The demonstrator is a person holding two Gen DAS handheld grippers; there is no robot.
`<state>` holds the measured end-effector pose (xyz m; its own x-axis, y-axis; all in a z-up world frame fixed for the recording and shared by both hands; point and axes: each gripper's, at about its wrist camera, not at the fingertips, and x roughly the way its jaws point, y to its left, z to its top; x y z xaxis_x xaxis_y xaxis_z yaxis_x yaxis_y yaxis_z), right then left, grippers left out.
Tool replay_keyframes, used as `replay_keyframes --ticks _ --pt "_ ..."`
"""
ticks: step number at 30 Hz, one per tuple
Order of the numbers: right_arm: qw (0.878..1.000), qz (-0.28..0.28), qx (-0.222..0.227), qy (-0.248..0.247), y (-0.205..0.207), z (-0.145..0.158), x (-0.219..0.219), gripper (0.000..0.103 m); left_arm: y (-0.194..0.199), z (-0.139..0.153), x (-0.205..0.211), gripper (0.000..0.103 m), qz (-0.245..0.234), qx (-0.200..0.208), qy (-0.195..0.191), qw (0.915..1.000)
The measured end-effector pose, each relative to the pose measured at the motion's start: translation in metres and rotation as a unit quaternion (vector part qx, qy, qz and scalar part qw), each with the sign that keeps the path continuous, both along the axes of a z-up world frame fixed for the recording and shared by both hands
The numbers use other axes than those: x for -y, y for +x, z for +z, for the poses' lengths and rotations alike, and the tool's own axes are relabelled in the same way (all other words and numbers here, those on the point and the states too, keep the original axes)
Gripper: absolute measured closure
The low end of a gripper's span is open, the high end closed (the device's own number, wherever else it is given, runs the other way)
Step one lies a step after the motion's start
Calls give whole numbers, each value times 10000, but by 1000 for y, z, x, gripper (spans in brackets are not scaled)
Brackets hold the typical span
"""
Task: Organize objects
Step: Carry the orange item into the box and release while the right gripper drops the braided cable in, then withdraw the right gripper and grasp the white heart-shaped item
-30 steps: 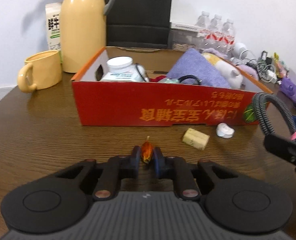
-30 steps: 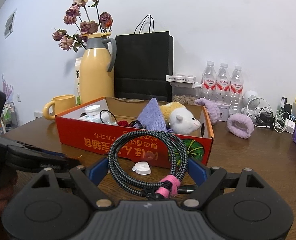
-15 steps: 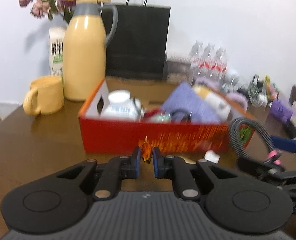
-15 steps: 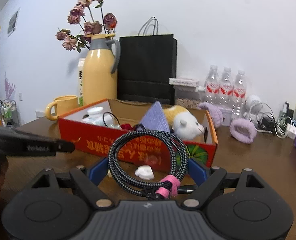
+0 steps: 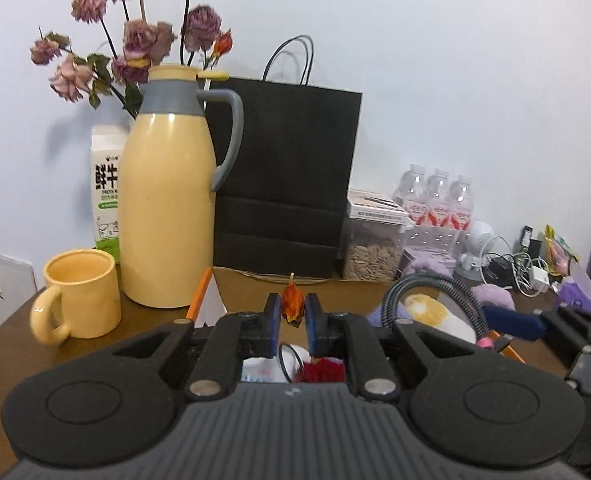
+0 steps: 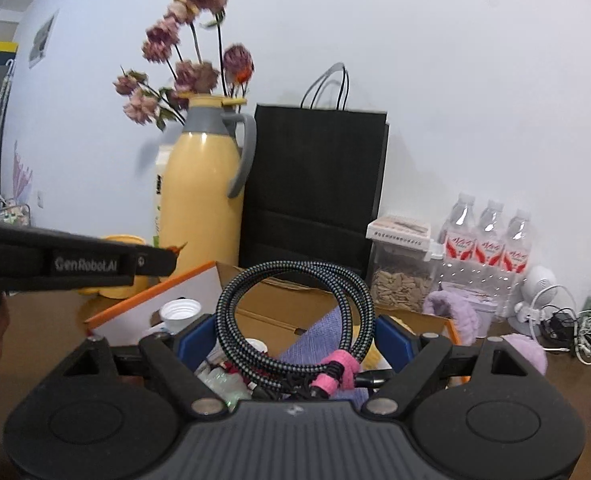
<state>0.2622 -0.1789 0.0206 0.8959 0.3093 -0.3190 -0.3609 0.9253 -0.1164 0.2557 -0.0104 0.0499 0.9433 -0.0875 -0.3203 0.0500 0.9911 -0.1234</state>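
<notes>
My left gripper [image 5: 292, 322] is shut on a small dried orange flower bud [image 5: 292, 307] and holds it above the open cardboard box [image 5: 251, 286]. My right gripper [image 6: 295, 340] is shut on a coiled black-and-white braided cable [image 6: 295, 316] with a pink tie, also held above the box [image 6: 155, 292]. The cable shows at the right of the left wrist view [image 5: 435, 292]. The left gripper shows at the left of the right wrist view [image 6: 151, 260]. The box holds a purple cloth [image 6: 315, 344], a white bottle [image 6: 179, 312] and a plush toy [image 5: 431, 312].
A yellow thermos jug [image 5: 167, 216] with dried roses [image 5: 135, 52], a yellow mug [image 5: 79, 294] and a milk carton [image 5: 105, 192] stand at the left. A black paper bag [image 5: 283, 176], a seed jar [image 5: 371, 248], water bottles [image 5: 439, 200] and tangled chargers [image 5: 523, 268] line the back.
Both grippers have risen from table level and moved forward over the box, each with its object still held. The box front and the small items on the table have dropped out of view.
</notes>
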Motion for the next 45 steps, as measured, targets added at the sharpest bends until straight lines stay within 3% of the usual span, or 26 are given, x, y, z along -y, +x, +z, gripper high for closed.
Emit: replay_keyframes --ticks 11,13,15,16,17,19,34,45 --pt "9990 0 -409 -156 63 -26 -12 17 62 -19 -1 90 -267 -305 215 9989" --pt "9985 -40 -508 -188 68 -31 -11 16 65 -21 -2 85 -245 -289 265 9989" --pt "9986 -118 -473 -196 67 -33 -10 8 66 -23 -4 57 -244 -290 288 9989" --pt "9988 -133 -423 -198 66 -32 -10 0 65 -23 -5 21 -202 -255 269 9991" --pt "9991 -128 -352 -191 63 -31 -10 0 63 -23 -6 0 -143 -173 263 9994" --pt "9994 -112 -270 -209 58 -28 -10 0 57 -21 -5 0 -41 54 324 9995" --pt "9992 -185 -9 -355 32 -23 -5 0 36 -21 2 0 61 150 426 9990" --pt "9984 -437 268 -219 -34 -28 23 1 -18 -35 -1 0 214 102 375 9990"
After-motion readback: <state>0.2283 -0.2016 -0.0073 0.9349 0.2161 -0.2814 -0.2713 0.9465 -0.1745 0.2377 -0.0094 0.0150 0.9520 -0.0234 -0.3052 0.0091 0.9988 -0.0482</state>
